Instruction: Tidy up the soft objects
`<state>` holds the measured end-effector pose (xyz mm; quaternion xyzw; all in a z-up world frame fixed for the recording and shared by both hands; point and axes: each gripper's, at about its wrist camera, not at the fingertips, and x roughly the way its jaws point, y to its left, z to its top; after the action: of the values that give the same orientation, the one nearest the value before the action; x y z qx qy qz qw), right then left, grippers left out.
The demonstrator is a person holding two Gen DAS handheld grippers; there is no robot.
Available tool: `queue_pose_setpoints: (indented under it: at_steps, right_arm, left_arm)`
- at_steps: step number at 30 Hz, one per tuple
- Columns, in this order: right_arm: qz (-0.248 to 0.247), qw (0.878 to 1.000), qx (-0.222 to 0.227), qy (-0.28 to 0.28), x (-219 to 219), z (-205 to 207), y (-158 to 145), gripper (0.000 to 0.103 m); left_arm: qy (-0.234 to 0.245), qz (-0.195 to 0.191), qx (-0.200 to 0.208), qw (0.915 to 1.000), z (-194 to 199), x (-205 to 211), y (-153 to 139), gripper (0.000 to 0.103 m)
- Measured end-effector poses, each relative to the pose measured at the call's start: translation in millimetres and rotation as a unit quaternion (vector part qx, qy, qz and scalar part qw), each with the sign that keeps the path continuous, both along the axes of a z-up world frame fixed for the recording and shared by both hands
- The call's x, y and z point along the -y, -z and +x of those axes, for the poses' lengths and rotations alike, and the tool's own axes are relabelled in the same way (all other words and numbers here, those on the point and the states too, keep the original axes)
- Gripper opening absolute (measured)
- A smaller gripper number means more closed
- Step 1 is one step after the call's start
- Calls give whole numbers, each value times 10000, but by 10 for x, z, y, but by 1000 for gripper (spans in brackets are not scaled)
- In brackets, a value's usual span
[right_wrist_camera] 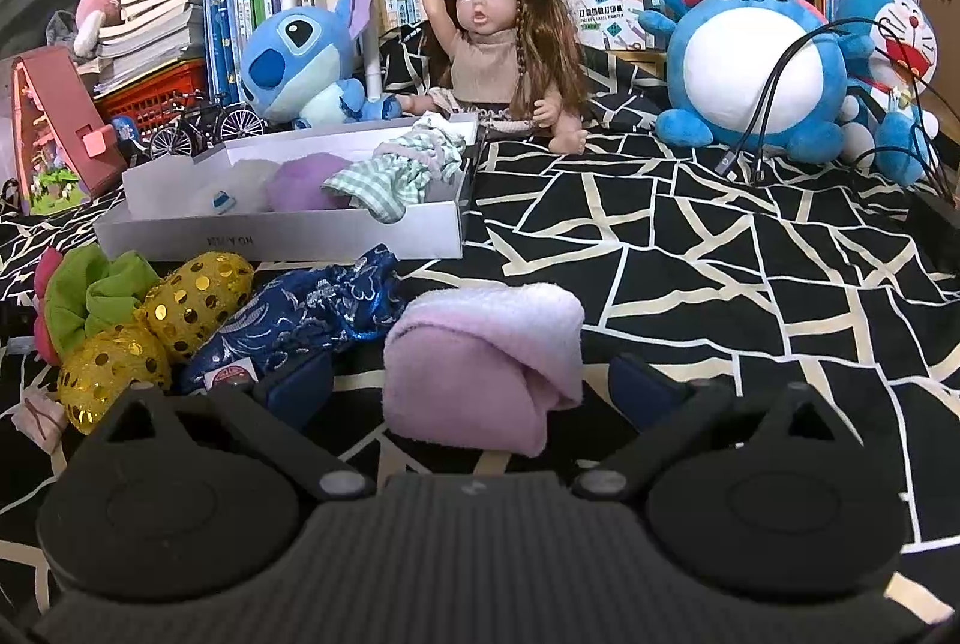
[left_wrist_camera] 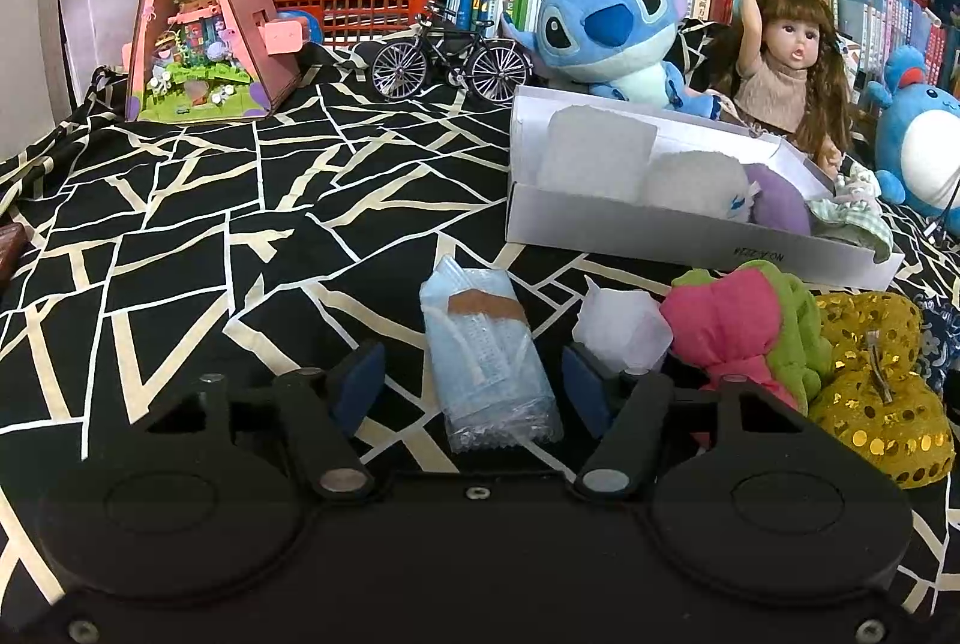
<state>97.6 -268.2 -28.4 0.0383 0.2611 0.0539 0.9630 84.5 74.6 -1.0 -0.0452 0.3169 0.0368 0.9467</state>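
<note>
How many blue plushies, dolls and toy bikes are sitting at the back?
Blue plushies: 3 (big-eared one, round one, cat one)
Doll: 1
Toy bike: 1
Total: 5

left wrist: low, close over bed (left_wrist_camera: 180, 236), facing shelf | right wrist: same, further right | shared: box (left_wrist_camera: 660, 224) (right_wrist_camera: 270, 239), doll (left_wrist_camera: 780, 68) (right_wrist_camera: 510, 44)

A taped bubble-wrap roll (left_wrist_camera: 489, 362) lies between the left jaws, untouched; a folded pink towel (right_wrist_camera: 486, 356) sits loose between the right ones.
</note>
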Motion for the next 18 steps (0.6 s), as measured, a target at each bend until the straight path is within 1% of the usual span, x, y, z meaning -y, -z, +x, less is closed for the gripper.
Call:
queue_pose_setpoints:
  at_steps: [3, 5, 7, 10, 12, 18]
  right_arm:
    - [32, 10000, -40, -2, 6, 14, 7, 102]
    - [25, 10000, -72, -9, 0, 23, 8, 102]
    - [16, 9999, -116, -26, -10, 33, 15, 100]
    - [-14, 9999, -124, -68, -24, 35, 18, 99]
    - [-22, 9999, -128, -96, -31, 33, 18, 98]
    - [-31, 9998, -135, -141, -42, 26, 20, 95]
  left_arm:
    - [5, -5, 3, 10000, -4, -4, 3, 62]
    - [1, 8, 5, 10000, -5, -1, 4, 65]
    - [31, 97, 3, 9999, -4, 6, 12, 67]
    - [78, 235, -12, 9997, 6, 41, 24, 71]
    - [86, 287, -20, 9995, 14, 63, 30, 72]
    - [90, 284, -15, 9996, 15, 63, 31, 72]
